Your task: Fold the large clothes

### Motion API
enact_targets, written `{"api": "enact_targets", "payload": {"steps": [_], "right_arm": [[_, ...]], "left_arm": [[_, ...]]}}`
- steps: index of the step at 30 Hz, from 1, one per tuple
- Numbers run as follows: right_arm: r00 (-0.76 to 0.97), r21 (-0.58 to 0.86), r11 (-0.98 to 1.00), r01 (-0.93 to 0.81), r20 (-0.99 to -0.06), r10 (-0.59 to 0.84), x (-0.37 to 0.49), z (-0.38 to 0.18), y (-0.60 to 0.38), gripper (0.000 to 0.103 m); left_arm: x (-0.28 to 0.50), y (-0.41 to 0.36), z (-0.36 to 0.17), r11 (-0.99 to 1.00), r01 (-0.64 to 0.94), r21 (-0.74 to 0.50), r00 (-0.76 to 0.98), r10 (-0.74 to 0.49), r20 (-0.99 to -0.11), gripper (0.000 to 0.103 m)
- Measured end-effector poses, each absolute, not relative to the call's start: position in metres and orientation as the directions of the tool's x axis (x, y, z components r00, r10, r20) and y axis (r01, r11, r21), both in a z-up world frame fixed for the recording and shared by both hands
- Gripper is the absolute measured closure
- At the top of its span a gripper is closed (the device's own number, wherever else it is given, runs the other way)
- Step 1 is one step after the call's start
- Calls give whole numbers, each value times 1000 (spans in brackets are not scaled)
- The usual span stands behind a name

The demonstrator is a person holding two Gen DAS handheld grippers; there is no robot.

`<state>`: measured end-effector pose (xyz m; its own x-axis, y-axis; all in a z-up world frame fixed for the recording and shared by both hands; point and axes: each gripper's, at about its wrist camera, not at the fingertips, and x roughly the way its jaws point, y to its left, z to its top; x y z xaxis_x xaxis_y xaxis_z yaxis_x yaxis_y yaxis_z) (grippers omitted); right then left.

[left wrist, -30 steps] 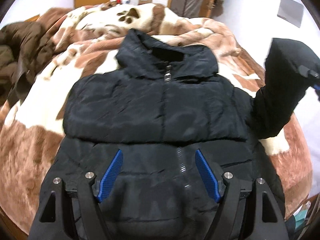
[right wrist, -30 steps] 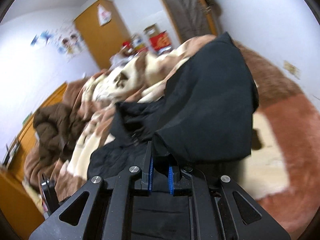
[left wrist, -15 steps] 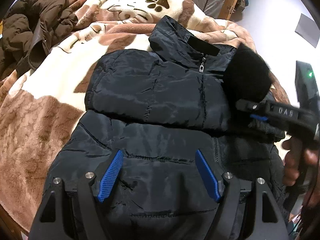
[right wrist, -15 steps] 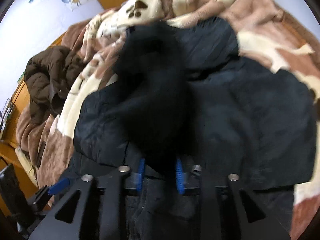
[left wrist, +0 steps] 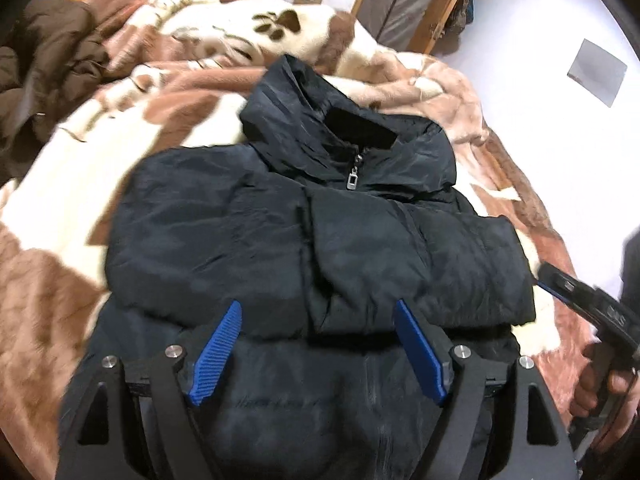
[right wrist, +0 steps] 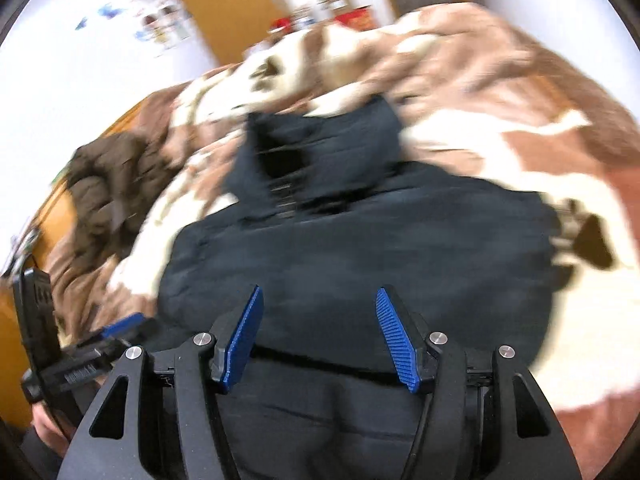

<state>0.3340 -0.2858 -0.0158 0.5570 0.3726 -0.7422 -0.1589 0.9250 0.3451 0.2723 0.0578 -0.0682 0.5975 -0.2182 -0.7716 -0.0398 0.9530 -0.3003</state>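
Left wrist view: black puffer jacket [left wrist: 304, 248] lies front-up on a brown-and-cream paw-print blanket [left wrist: 72, 184], collar and zipper pull [left wrist: 353, 178] toward the far side. Both sleeves are folded across the chest, right one on top. Left gripper [left wrist: 320, 354] is spread wide, blue pads over the lower front, holding nothing. Right gripper [left wrist: 576, 292] is partly visible at the right edge, in a hand [left wrist: 600, 396]. Brown coat [left wrist: 44, 64] is heaped at far left.

Right wrist view, blurred: right gripper [right wrist: 320, 340] is also wide and empty above the jacket [right wrist: 360, 264]. Left gripper [right wrist: 116, 332] is at the left edge. Brown coat [right wrist: 108, 188] is beyond on the blanket [right wrist: 540, 152].
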Motion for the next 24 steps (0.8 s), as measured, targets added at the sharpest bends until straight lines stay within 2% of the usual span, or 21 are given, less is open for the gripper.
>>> {"api": "enact_targets", "payload": {"steps": [3, 5, 6, 7, 8, 13, 18, 21, 24], "right_arm": [[570, 317, 946, -67, -766, 297, 340, -25, -319, 44], [576, 297, 954, -46, -772, 268, 344, -27, -332, 56], [574, 287, 957, -44, -777, 259, 347, -29, -334, 58], [572, 276, 960, -45, -781, 251, 351, -32, -336, 62], [569, 267, 962, -50, -785, 247, 356, -36, -334, 66], [529, 250, 964, -87, -808, 258, 378, -67, -305, 69], [492, 191, 971, -144, -837, 238, 383, -90, -286, 69], [481, 208, 968, -139, -840, 250, 382, -80, -295, 69], [549, 202, 971, -129, -800, 240, 371, -54, -310, 69]], "left_arm": [[307, 50, -91, 957, -49, -286, 545, -214, -811, 24], [321, 46, -102, 950, -31, -312, 525, -250, -813, 30], [324, 44, -102, 949, -14, -315, 533, -260, -805, 49], [325, 40, -101, 953, 2, -302, 541, -255, -802, 78], [325, 38, -99, 963, 12, -268, 549, -230, -804, 83], [327, 51, -104, 983, -38, -182, 577, -127, -807, 86], [333, 51, -111, 987, -53, -154, 571, -97, -815, 85], [329, 50, -103, 988, -60, -145, 564, -86, -821, 82], [314, 58, -86, 984, -75, -160, 591, -85, -802, 81]]}}
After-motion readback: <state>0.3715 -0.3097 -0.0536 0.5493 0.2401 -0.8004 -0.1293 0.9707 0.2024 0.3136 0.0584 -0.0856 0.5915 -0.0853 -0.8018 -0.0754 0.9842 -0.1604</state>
